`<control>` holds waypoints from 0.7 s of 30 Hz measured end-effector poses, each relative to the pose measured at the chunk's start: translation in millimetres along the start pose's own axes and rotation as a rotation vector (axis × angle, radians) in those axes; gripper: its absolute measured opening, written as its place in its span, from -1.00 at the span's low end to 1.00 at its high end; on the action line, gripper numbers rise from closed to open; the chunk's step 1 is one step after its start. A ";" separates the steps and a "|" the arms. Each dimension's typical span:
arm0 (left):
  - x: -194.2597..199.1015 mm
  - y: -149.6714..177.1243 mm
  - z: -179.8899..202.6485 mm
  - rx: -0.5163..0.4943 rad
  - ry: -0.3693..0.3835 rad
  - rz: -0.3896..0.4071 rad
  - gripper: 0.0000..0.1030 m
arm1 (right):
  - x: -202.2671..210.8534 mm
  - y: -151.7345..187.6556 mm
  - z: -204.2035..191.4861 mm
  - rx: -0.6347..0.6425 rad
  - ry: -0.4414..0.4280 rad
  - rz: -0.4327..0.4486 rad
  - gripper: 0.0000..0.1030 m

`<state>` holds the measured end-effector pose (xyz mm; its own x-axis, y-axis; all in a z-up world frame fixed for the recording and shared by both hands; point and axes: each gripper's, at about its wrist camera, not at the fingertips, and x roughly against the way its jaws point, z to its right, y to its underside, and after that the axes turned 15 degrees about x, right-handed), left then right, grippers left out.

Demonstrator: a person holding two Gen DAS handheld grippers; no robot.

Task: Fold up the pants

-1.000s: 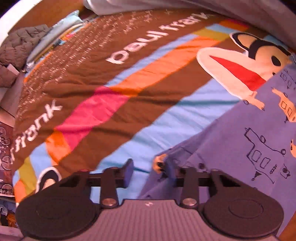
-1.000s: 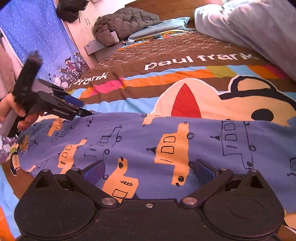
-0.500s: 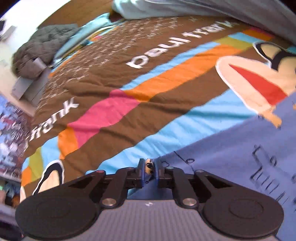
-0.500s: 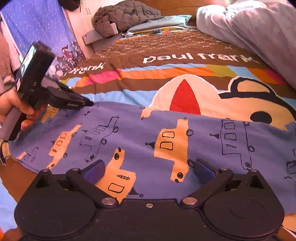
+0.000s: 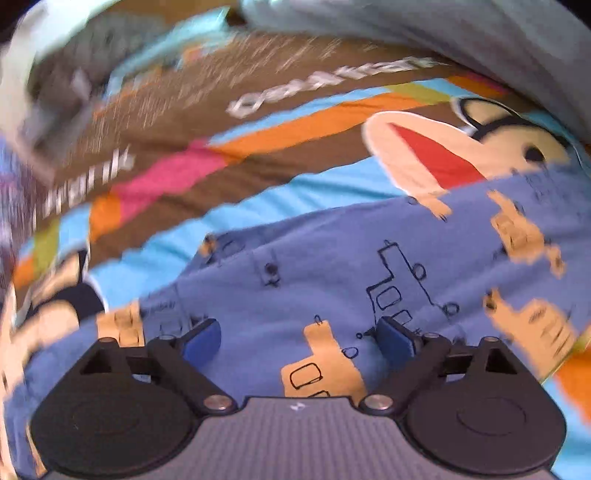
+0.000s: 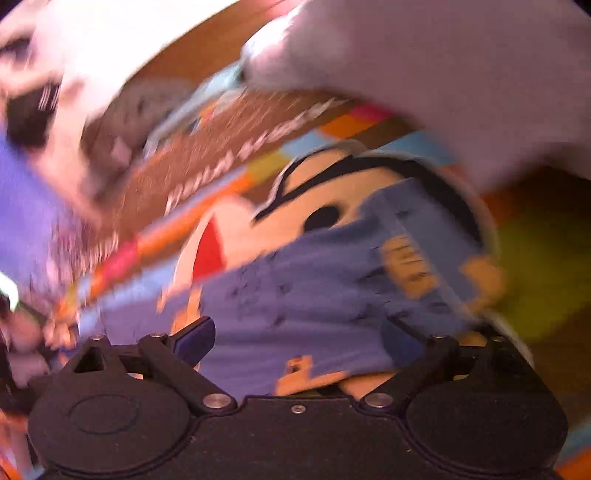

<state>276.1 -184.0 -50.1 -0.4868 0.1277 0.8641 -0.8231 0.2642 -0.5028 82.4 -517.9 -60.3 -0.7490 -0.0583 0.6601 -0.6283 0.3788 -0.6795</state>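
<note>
The blue pants (image 5: pixel 332 266) with orange car prints lie across the striped bedspread (image 5: pixel 258 177). My left gripper (image 5: pixel 299 338) is open and empty, its blue pads wide apart just above the pants. My right gripper (image 6: pixel 295 338) is open too, over the pants (image 6: pixel 314 291) near one end. Both views are motion-blurred. Neither gripper shows in the other's view.
A grey duvet (image 5: pixel 443 33) is heaped at the back right of the bed; it also shows in the right wrist view (image 6: pixel 443 74). A dark quilted jacket (image 5: pixel 74 66) lies at the back left. A monkey face print (image 5: pixel 461 147) borders the pants.
My left gripper was shut on the pants' edge half a second ago and is now open over the fabric. My right gripper, still open, has swung right toward the pants' end.
</note>
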 end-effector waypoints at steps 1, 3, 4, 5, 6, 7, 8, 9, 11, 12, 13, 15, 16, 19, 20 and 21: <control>6.1 -8.1 0.6 0.041 0.009 -0.004 0.80 | 12.6 4.4 6.1 -0.030 0.034 0.047 0.99; 26.5 -23.4 15.0 0.064 0.070 0.076 0.82 | 36.7 14.1 15.9 -0.092 0.054 0.163 0.99; 33.2 -30.4 27.3 0.049 0.095 0.112 0.89 | 45.8 18.7 20.4 -0.124 0.055 0.204 0.99; 39.6 -39.7 46.4 0.022 0.126 0.147 0.93 | 52.5 23.1 23.8 -0.157 0.077 0.228 0.99; 42.8 -47.4 67.0 -0.008 0.157 0.166 0.97 | 57.3 26.7 27.6 -0.191 0.115 0.238 0.99; 42.7 -54.5 89.0 -0.044 0.190 0.170 0.97 | 58.4 27.6 31.7 -0.219 0.142 0.229 0.99; 40.3 -60.8 111.5 -0.086 0.221 0.164 0.97 | 57.6 28.4 36.5 -0.255 0.152 0.208 0.99; 35.8 -65.5 134.8 -0.132 0.244 0.154 0.97 | 55.4 29.3 43.3 -0.298 0.131 0.193 0.99; 24.9 -70.2 180.4 -0.221 0.264 0.138 0.95 | 50.2 32.1 56.6 -0.383 0.036 0.178 0.99; 17.9 -71.4 204.9 -0.279 0.263 0.134 0.94 | 48.7 34.1 61.6 -0.433 -0.007 0.176 0.99; 12.4 -67.6 223.9 -0.317 0.258 0.135 0.94 | 49.7 36.9 66.9 -0.473 -0.036 0.191 0.98; -0.1 -63.7 261.5 -0.398 0.257 0.127 0.91 | 54.2 41.8 76.3 -0.527 -0.086 0.241 0.98; -9.8 -61.6 275.2 -0.432 0.259 0.112 0.87 | 54.4 42.8 80.1 -0.548 -0.102 0.258 0.98; -34.5 -45.9 312.7 -0.525 0.206 0.080 0.85 | 47.8 42.7 92.7 -0.579 -0.105 0.264 0.84; -42.6 -42.0 318.5 -0.534 0.192 0.073 0.88 | 45.9 42.9 95.0 -0.584 -0.104 0.260 0.82; -48.4 -40.5 320.2 -0.517 0.187 0.080 1.00 | 44.4 43.8 97.3 -0.599 -0.107 0.265 0.78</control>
<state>239.4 -507.0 -79.1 -0.4429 0.3217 0.8368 -0.5118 0.6756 -0.5306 1.2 -593.8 -91.9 -0.8980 0.0278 0.4391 -0.2179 0.8389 -0.4987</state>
